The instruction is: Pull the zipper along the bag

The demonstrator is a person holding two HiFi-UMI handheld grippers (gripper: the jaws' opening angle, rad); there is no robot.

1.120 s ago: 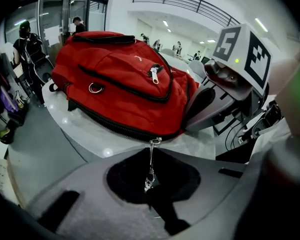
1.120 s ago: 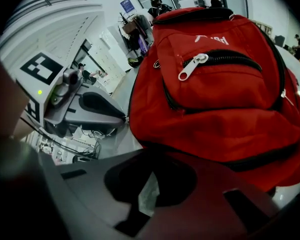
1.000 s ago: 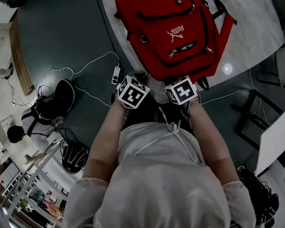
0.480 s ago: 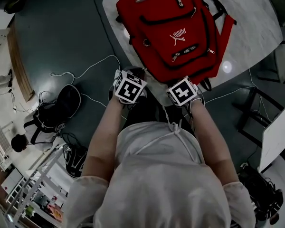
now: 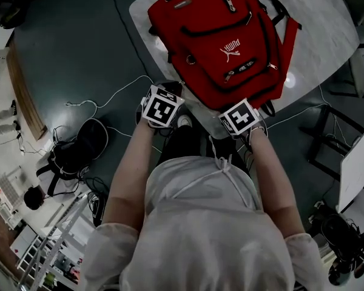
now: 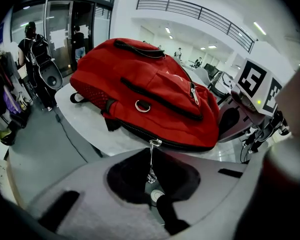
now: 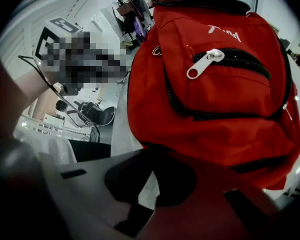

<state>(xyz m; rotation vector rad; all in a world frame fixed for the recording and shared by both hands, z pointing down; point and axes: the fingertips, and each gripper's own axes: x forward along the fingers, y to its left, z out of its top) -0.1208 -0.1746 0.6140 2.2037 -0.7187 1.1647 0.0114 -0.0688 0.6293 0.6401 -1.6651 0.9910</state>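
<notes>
One red backpack (image 5: 224, 41) lies on your desk (image 5: 327, 23). Your left claw (image 6: 152, 146) is clenched on one metal zipper pull (image 6: 150, 161), and your right claw (image 7: 155, 154) pinches the backpack's bottom edge.

Both forearms reach forward and down from the torso, the left forearm (image 5: 130, 171) angled slightly outward, the right forearm (image 5: 273, 174) nearly straight ahead. Each hand is hidden beneath its marker cube, the left cube (image 5: 162, 107) a little farther forward than the right cube (image 5: 239, 117). The left gripper (image 6: 151, 184) has its tongs closed on a thin metal zipper pull (image 6: 151, 159) running down between them. The right gripper (image 7: 140, 194) has its tongs drawn together; whether they pinch anything cannot be told.
</notes>
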